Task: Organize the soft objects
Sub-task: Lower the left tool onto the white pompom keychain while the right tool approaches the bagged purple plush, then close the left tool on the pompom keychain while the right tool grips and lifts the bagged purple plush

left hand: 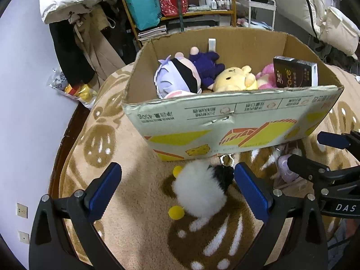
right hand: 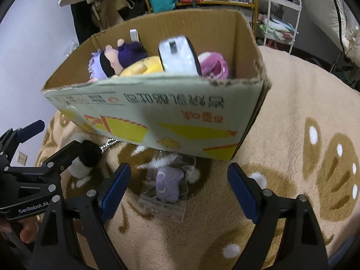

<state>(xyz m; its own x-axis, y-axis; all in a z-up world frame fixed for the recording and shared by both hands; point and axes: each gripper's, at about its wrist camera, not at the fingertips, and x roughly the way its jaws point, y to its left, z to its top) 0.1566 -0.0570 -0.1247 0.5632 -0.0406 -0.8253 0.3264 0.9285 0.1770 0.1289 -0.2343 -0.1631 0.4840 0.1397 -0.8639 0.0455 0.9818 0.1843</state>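
Nearest, both tools hang over the fleecy tan blanket w/ brown-and-white print (right hand: 292, 103), in front of the open brown cardboard box w/ yellow printed panels (left hand: 225, 121), which is the landmark here.

Left gripper (left hand: 177, 189): blue pads wide apart, nothing clamped. The fluffy white-and-black plush w/ yellow pompoms (left hand: 200, 191) lies on the blanket between them, just in front of the box's near wall; right pad looks v. close to its black end, contact can't be told.

Right gripper (right hand: 178, 191): jaws also spread, empty. Small purple plush sealed in a clear plastic bag (right hand: 166, 184) sits between its pads, just in front of the box's near wall.

Inside the box: lilac-haired doll plush (left hand: 175, 78), yellow bear plush (left hand: 234, 78), pink plush (left hand: 265, 78), dark flat carton (left hand: 294, 72) leaning at the right side.

Step, prob.: approach before pickup, two toys left outside. Next needs each tool lowered onto its toy, pads closed w/ a firm squeeze (fur and bag may slip), then lift over the near wall.
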